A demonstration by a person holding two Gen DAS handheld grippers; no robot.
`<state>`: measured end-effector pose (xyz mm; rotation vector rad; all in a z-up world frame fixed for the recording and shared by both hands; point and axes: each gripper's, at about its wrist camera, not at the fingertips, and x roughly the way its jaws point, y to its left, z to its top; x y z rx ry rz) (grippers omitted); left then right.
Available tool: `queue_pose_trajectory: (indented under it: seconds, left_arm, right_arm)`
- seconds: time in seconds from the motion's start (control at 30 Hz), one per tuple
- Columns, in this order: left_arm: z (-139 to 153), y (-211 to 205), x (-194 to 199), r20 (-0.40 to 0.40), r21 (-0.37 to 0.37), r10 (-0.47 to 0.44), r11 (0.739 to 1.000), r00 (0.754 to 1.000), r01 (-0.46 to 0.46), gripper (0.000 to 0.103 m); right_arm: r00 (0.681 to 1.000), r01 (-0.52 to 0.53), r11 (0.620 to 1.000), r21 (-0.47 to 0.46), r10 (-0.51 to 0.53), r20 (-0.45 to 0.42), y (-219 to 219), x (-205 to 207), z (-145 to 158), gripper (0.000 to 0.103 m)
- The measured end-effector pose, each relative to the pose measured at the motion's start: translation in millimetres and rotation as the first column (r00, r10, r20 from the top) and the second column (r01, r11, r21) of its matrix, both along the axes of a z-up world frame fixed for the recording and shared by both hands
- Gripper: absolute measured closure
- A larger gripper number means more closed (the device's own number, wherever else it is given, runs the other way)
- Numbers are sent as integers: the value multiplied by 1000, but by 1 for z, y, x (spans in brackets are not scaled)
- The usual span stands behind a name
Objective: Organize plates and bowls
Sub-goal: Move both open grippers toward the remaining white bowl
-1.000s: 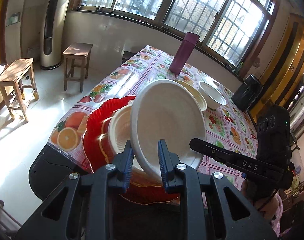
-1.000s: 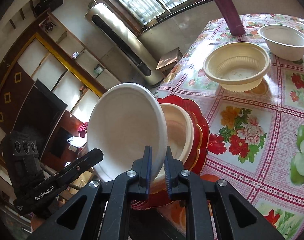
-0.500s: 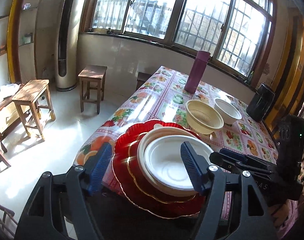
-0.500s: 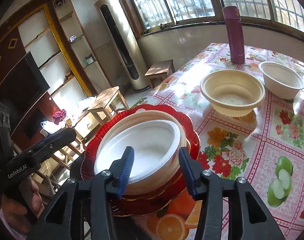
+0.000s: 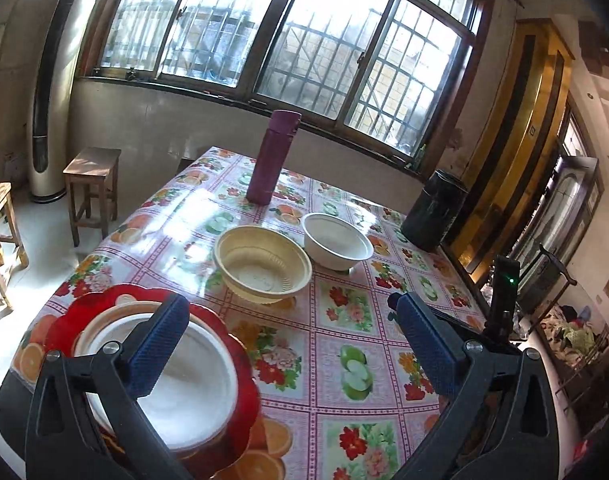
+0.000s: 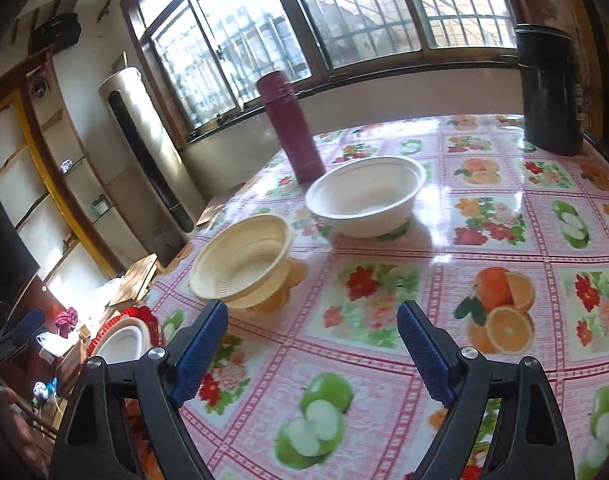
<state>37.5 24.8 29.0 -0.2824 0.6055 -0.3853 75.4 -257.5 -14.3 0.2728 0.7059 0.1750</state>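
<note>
Fruit-print table by window, red plate stack at near corner edge, yellow bowl and white bowl mid-table, both tongs, left gripper and right gripper, just opened wide, empty.

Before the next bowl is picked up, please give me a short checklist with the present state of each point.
1. Left tool has let go, nothing between its fingers: ok.
2. Right tool wide and free: ok.
3. White plate lies flat on the red plate stack: ok.
4. Yellow bowl upright and uncovered: ok.
5. White bowl touching the yellow bowl or apart: cannot tell.
6. Purple bottle stands upright behind the bowls, out of the way: ok.
</note>
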Motion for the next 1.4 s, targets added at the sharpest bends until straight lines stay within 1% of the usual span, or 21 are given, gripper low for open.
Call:
queue_pose_trajectory:
  seconds: [0.1,0.2,0.27,0.3,0.37,0.5,0.6,0.7,0.77,0.9,1.0,1.1,1.23,1.4]
  left_arm:
    - [2,-40,11,-19,3,-64,998,998,64,0]
    - [5,-79,19,-22,28,-112,993,993,112,0]
    - [4,-105,25,-36,51,-138,989,990,139,0]
    - [2,-118,28,-46,61,-149,987,988,152,0]
    - [-2,-142,33,-63,73,-174,981,983,178,0]
    - [-18,-183,46,-101,98,-191,975,976,201,0]
    - [-32,-205,54,-133,124,-183,972,974,200,0]
    - [-48,-216,59,-179,127,-185,970,966,209,0]
    - [-57,-220,60,-213,133,-183,968,960,214,0]
    - [-74,-223,62,-267,150,-184,962,946,230,0]
    - [-81,-220,63,-292,140,-185,962,938,233,0]
    - [-80,-217,63,-295,140,-178,964,939,227,0]
    - [-76,-214,63,-278,142,-172,966,945,218,0]
    - [-84,-214,64,-303,145,-175,963,937,226,0]
  right_arm:
    - [997,80,997,8,-80,-13,-47,3,-6,15]
    - [987,160,984,81,-159,-20,-91,2,-14,14]
    - [975,222,964,150,-216,-52,-116,2,-22,13]
    - [962,270,947,173,-261,-77,-129,2,-25,13]
    - [941,337,916,219,-323,-98,-148,2,-28,13]
    - [907,422,862,282,-401,-131,-172,-2,-33,13]
    - [875,483,826,291,-453,-169,-184,-3,-39,13]
    - [855,517,794,321,-464,-230,-193,-2,-49,13]
    - [847,529,781,332,-463,-261,-196,0,-55,13]
    - [846,527,780,338,-447,-290,-193,2,-61,13]
    - [847,526,781,337,-443,-295,-192,3,-62,13]
    - [845,530,780,334,-451,-288,-189,1,-61,13]
    - [846,528,784,327,-447,-291,-185,1,-61,13]
    - [849,519,790,327,-434,-302,-183,4,-63,13]
